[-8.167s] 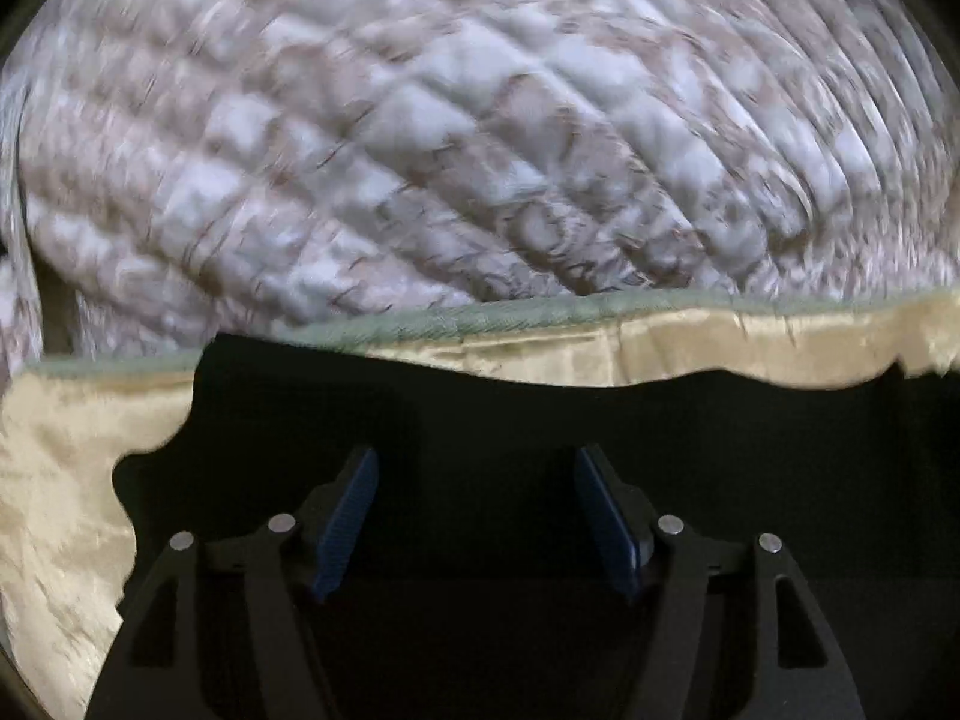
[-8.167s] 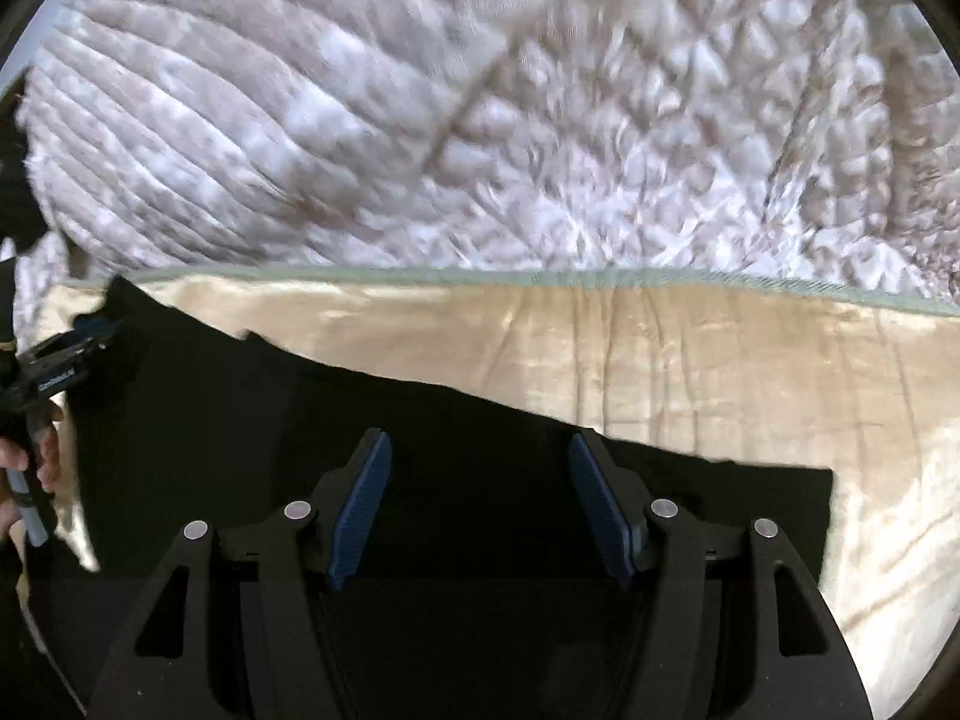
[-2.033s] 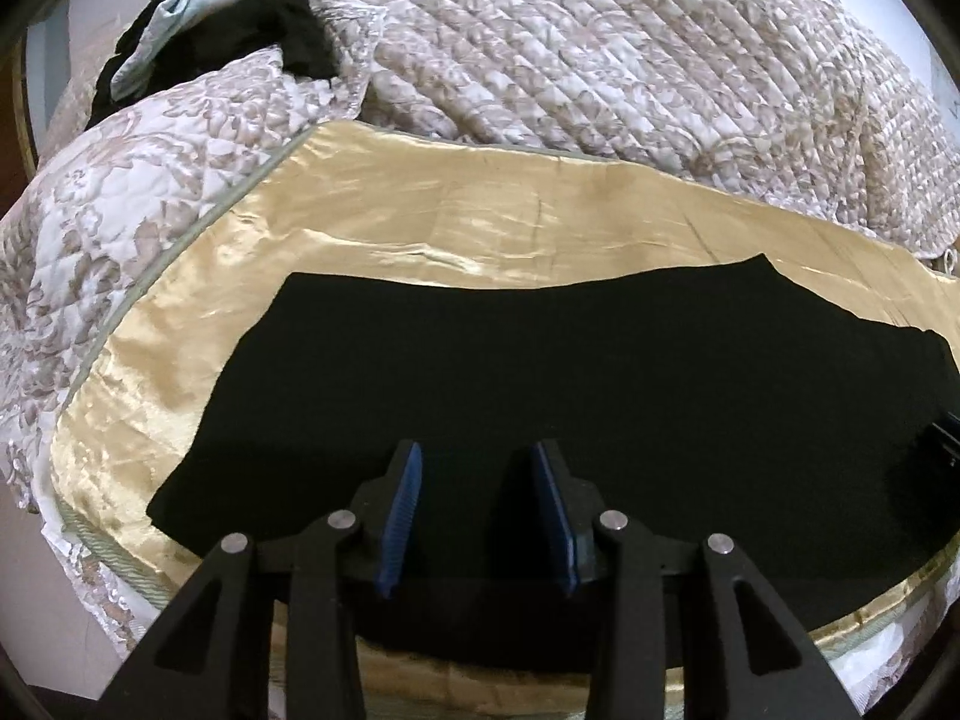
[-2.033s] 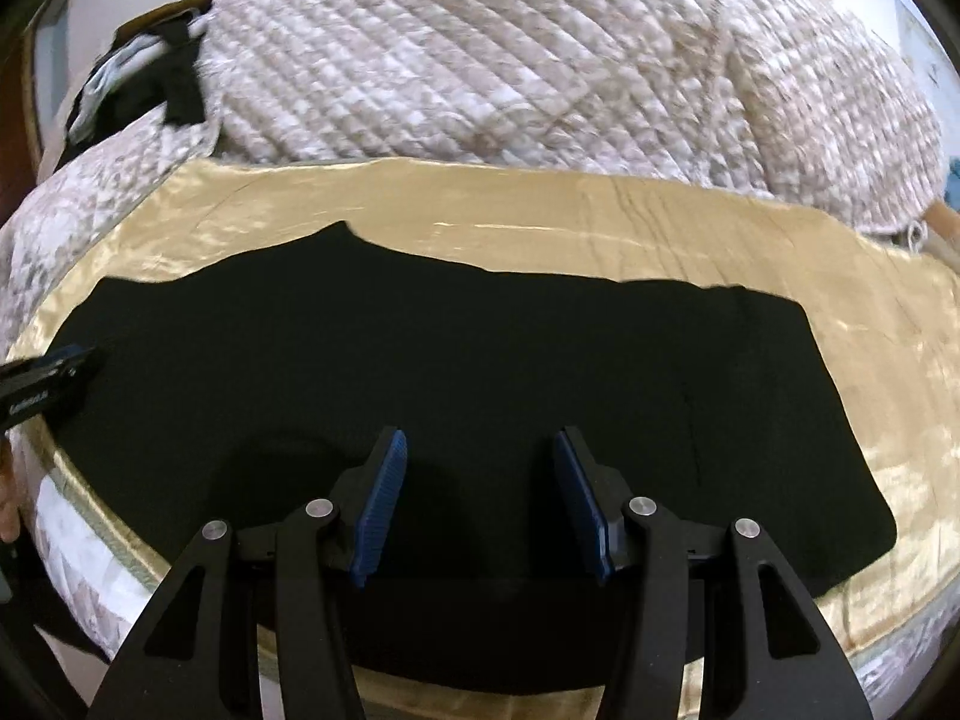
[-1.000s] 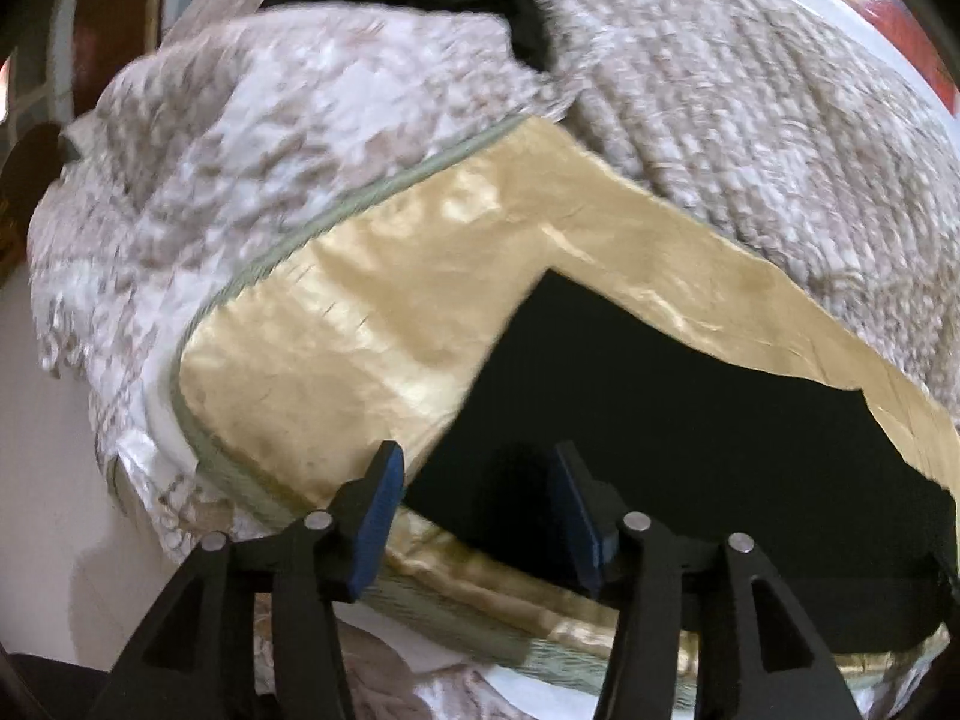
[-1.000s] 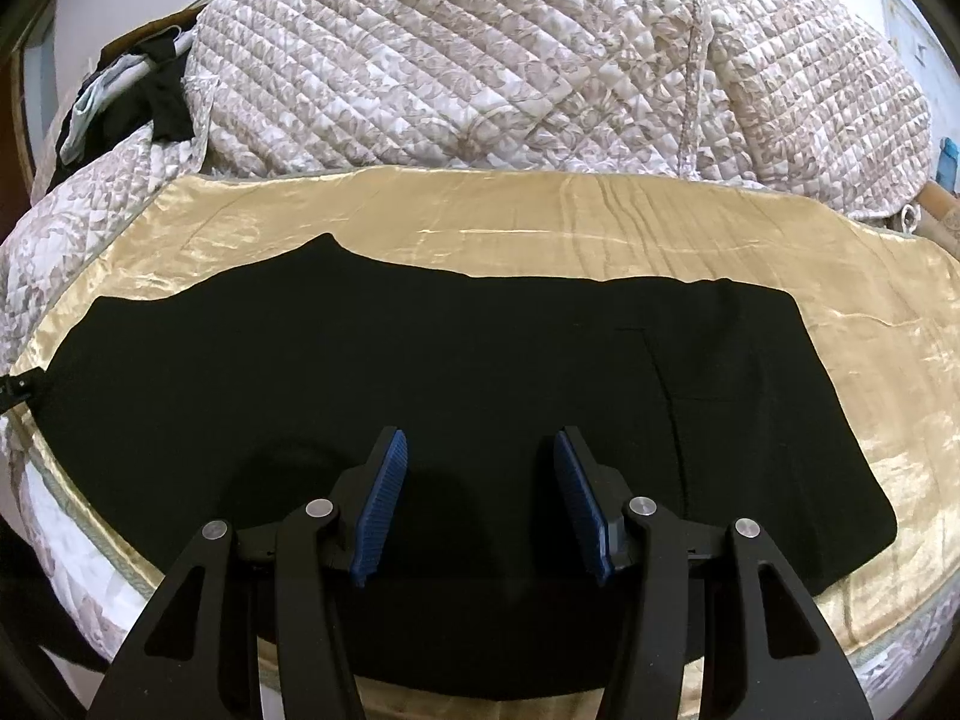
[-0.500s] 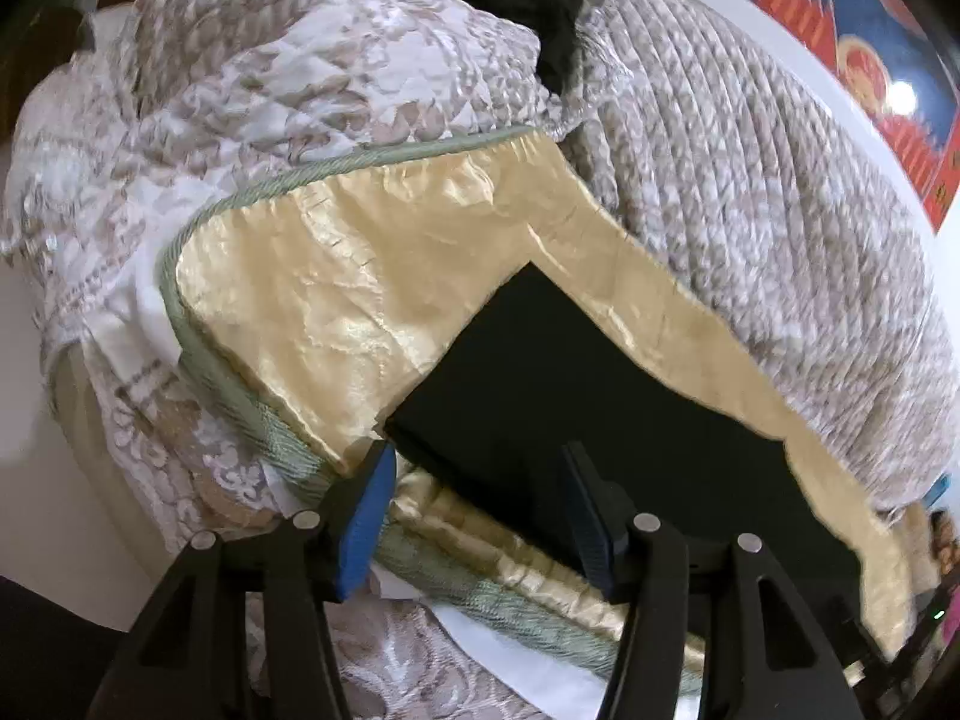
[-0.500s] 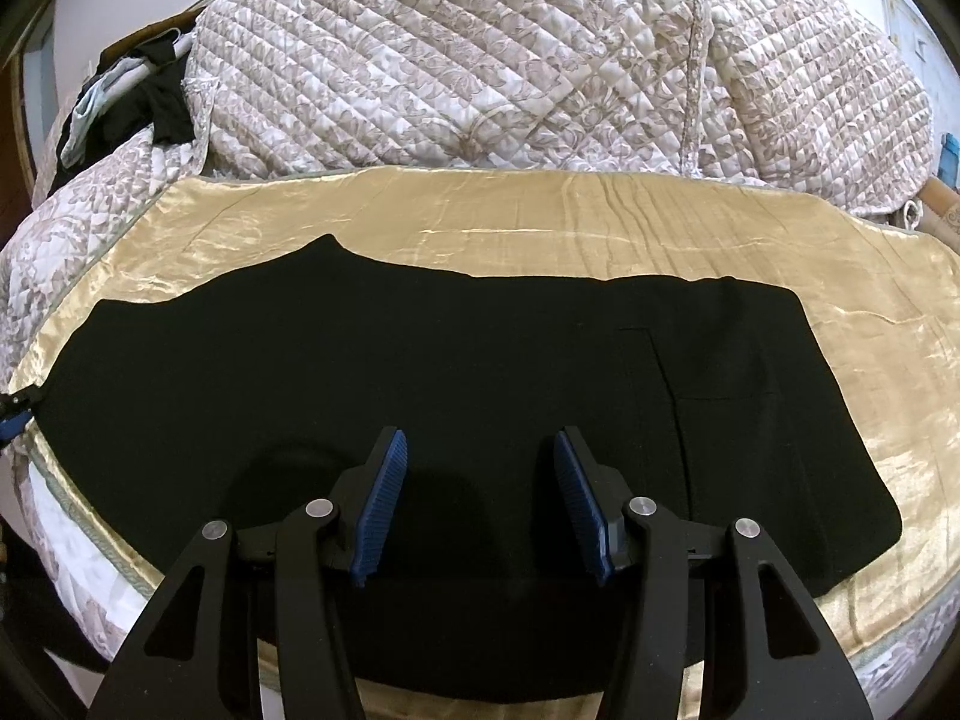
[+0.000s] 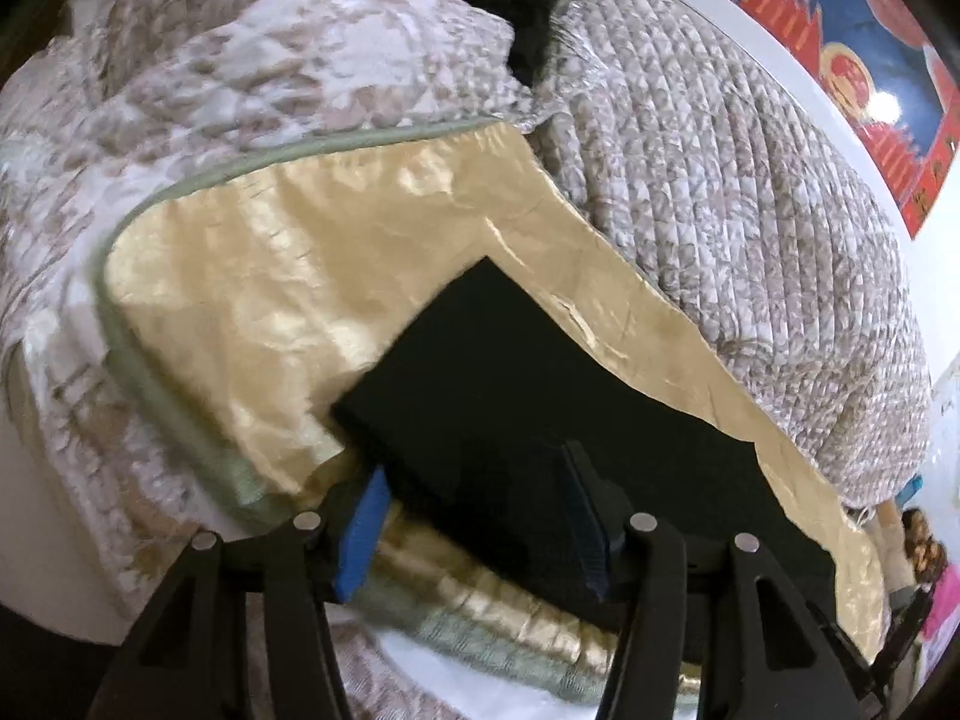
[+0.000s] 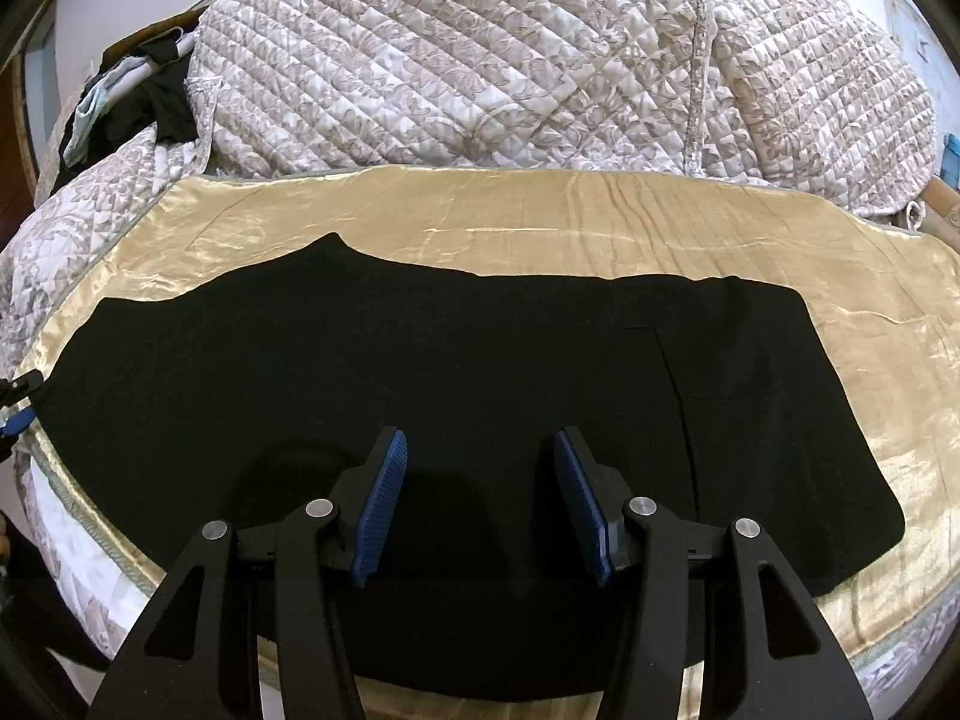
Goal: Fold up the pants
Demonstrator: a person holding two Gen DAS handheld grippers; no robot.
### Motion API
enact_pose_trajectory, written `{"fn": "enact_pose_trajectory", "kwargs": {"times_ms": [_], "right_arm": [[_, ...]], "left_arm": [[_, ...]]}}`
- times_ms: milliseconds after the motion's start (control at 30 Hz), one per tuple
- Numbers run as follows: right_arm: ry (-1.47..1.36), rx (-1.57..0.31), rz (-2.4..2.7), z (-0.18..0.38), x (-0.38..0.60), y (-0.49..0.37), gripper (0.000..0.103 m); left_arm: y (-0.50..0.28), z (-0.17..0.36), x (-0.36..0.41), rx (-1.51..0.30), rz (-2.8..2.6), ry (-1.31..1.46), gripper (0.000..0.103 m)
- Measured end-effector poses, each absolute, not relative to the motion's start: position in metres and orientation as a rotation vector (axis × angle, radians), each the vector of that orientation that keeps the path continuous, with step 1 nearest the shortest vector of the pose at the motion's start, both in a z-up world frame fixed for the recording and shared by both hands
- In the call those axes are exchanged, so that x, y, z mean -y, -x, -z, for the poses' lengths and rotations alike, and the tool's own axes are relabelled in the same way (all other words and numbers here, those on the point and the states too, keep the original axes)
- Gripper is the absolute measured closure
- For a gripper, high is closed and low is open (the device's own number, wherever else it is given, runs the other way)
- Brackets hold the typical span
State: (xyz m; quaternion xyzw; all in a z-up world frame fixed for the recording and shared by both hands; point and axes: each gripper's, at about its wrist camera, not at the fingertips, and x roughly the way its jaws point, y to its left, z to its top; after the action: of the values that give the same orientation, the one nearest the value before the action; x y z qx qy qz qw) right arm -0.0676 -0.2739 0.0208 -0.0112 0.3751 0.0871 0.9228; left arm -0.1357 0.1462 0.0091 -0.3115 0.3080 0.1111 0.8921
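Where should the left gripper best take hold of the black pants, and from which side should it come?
Probably the near corner of the black pants, coming in from the bed's edge: that corner lies flat on the gold sheet, pointing between the open fingers of the left gripper.

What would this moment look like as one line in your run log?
step: approach leg end | left tool: open, at pants corner | right tool: open, above pants | pants: flat on gold sheet
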Motion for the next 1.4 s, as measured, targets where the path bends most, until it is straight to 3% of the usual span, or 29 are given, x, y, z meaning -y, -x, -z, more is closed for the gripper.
{"fn": "enact_pose_trajectory", "kwargs": {"times_ms": [133, 233, 467, 733, 1067, 1200, 1400], "right_arm": [[0.015, -0.764, -0.18, -0.022, 0.273, 0.069, 0.051], [0.006, -0.76, -0.177, -0.023, 0.273, 0.071, 0.051], [-0.045, -0.743, -0.167, -0.03, 0.284, 0.072, 0.051], [-0.108, -0.717, -0.158, -0.04, 0.299, 0.074, 0.051], [-0.221, -0.734, -0.136, -0.039, 0.328, 0.073, 0.051], [-0.249, -0.738, -0.138, -0.039, 0.334, 0.072, 0.051], [-0.276, -0.731, -0.186, -0.04, 0.33, 0.071, 0.051]], "left_arm": [[0.118, -0.01, -0.138, -0.68, -0.241, 0.572, 0.085], [0.112, -0.012, -0.136, -0.703, -0.245, 0.559, 0.095], [0.098, -0.055, -0.1, -0.658, -0.082, 0.481, 0.095], [0.067, -0.095, 0.006, -0.646, 0.228, 0.353, 0.096], [0.066, -0.028, 0.128, -0.889, 0.516, 0.198, 0.094], [0.08, -0.042, 0.117, -0.86, 0.591, 0.233, 0.067], [0.08, -0.068, 0.071, -0.778, 0.489, 0.245, 0.063]]}}
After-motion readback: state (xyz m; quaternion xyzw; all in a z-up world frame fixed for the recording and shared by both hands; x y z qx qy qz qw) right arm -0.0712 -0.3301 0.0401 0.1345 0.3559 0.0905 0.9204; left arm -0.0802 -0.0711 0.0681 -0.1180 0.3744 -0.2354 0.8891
